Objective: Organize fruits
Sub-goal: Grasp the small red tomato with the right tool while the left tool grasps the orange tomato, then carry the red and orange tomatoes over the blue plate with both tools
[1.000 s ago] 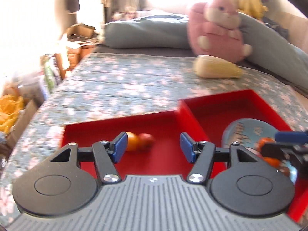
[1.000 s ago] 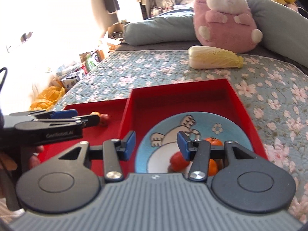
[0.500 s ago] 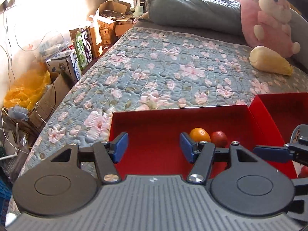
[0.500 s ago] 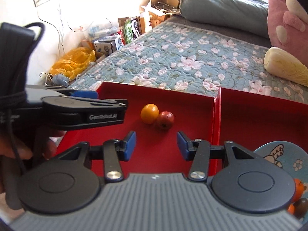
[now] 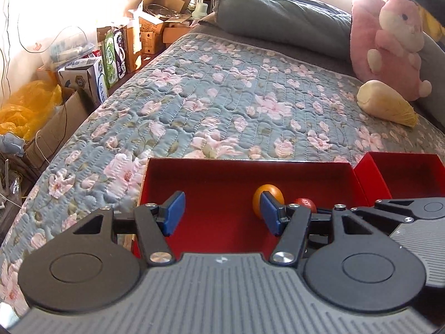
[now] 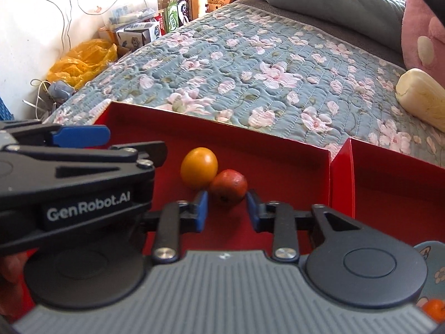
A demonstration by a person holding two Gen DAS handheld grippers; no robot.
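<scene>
On the flowered quilt [image 5: 222, 97] of a bed with cardboard boxes [image 5: 155, 22] crowded beside it, we saw the right gripper [image 6: 225, 208], its jaws just closed, pinching the red fruit [image 6: 228, 188] that touched the orange fruit [image 6: 198, 167] in the red box [image 5: 244, 167], while the left gripper [image 5: 221, 214] hung half-wide and empty above that box.

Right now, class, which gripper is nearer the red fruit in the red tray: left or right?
Right. The right gripper has closed its fingers on either side of the red fruit. The left gripper is open over bare tray floor, with the orange fruit behind its right finger.
</scene>
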